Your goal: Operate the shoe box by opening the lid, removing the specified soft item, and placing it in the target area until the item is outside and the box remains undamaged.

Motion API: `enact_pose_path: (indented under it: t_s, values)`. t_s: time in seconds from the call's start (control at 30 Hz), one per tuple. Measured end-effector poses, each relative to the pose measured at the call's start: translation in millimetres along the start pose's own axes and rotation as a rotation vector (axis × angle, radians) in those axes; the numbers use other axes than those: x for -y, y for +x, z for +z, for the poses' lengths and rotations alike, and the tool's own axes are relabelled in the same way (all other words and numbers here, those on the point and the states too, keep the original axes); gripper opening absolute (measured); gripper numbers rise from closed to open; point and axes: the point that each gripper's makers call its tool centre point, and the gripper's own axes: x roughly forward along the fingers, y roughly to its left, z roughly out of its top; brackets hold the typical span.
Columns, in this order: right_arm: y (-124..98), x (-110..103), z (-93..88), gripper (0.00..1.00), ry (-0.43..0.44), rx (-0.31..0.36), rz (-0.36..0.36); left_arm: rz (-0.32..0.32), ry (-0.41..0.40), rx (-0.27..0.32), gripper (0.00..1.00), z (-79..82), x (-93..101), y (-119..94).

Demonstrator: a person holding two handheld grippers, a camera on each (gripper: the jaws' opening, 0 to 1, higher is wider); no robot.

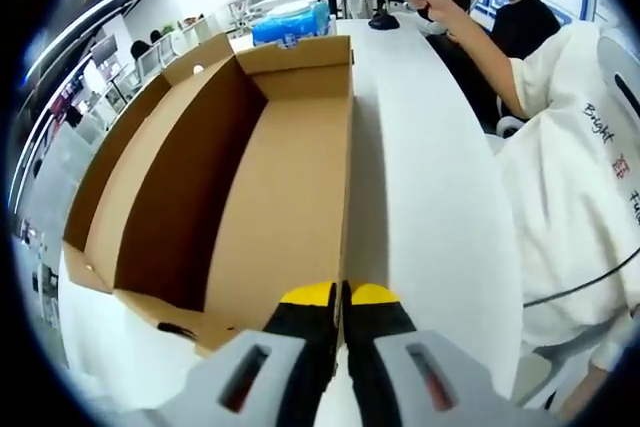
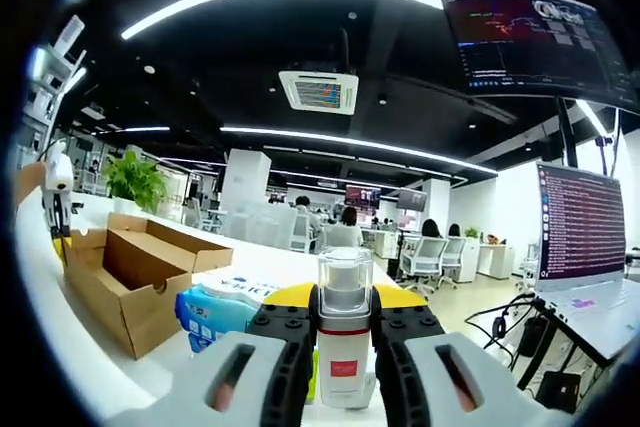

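Box (image 1: 250, 147) lies open ahead of my left gripper (image 1: 340, 297), whose jaws press together on its wall. My right gripper (image 2: 345, 307) pinches a clear-capped bottle (image 2: 345, 342); its red label is unreadable.

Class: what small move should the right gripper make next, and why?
Probably lower the right gripper and set the bottle on the white table beside the blue wipes pack. The bottle is clamped outside the box, whose inside looks bare; the left gripper pinches its wall.
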Motion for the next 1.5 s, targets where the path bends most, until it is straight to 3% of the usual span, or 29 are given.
enact_pose_path:
  t_s: [0.13,0.17,0.43,1.0,1.27,1.37,1.5]
  values:
    - [1,0,-1.6,0.20,-0.008,-0.001,0.001,0.001,-0.001,-0.001,0.02,-0.1,0.0,0]
    - [5,8,-13.1,0.20,0.002,-0.017,-0.017,-0.001,0.007,0.005,0.02,0.1,-0.2,0]
    - [5,16,-37.4,0.20,0.064,-0.058,-0.031,-0.004,0.011,0.005,0.02,0.0,-0.3,0]
    - [9,22,-72.2,0.20,0.101,-0.100,-0.035,-0.004,0.009,0.007,0.02,0.2,-0.8,-1]
    - [11,21,-77.9,0.20,0.084,-0.092,-0.039,-0.003,0.010,0.007,0.02,0.4,-0.8,0]
    - [11,15,-76.1,0.20,0.082,-0.054,-0.013,-0.001,0.010,0.007,0.02,0.4,-0.6,0]
    - [14,14,-78.9,0.20,0.064,-0.074,-0.023,-0.001,0.009,0.007,0.02,0.4,-0.8,0]
